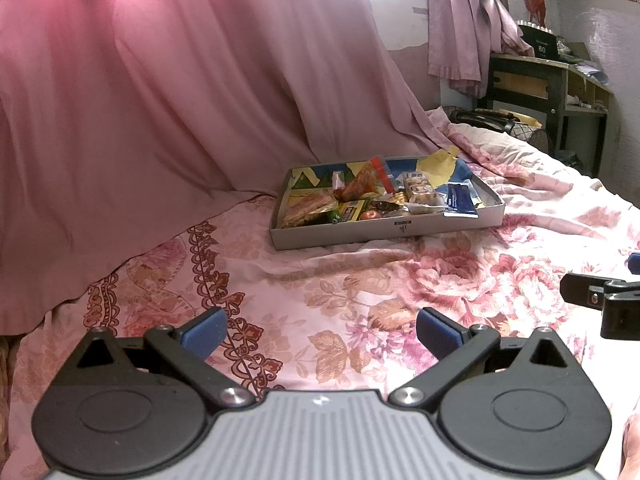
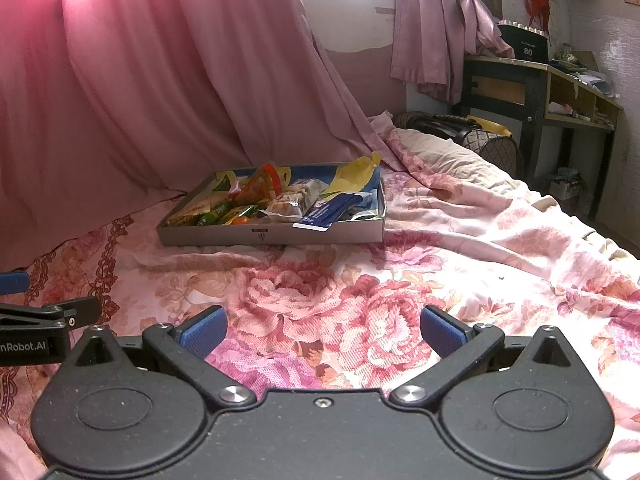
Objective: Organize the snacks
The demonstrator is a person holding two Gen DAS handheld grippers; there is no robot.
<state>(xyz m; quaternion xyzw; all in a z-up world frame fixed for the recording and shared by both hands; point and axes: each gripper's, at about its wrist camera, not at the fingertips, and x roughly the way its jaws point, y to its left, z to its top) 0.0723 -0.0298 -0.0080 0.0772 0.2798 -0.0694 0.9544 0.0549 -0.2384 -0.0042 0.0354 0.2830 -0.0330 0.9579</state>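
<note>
Both the left gripper (image 1: 322,334) and right gripper (image 2: 323,332) are hovering wide, empty, near the far snack tray (image 1: 384,232) on the bedsheet (image 1: 360,296).

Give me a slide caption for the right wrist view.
Open right gripper over floral bedsheet, facing snack tray.

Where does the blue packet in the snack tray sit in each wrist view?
Left wrist: blue packet lies at the tray's right end, right of picture centre.
Right wrist: blue packet lies right of the tray's middle, near picture centre.
Shared landmark: the dark desk at upper right.
</note>
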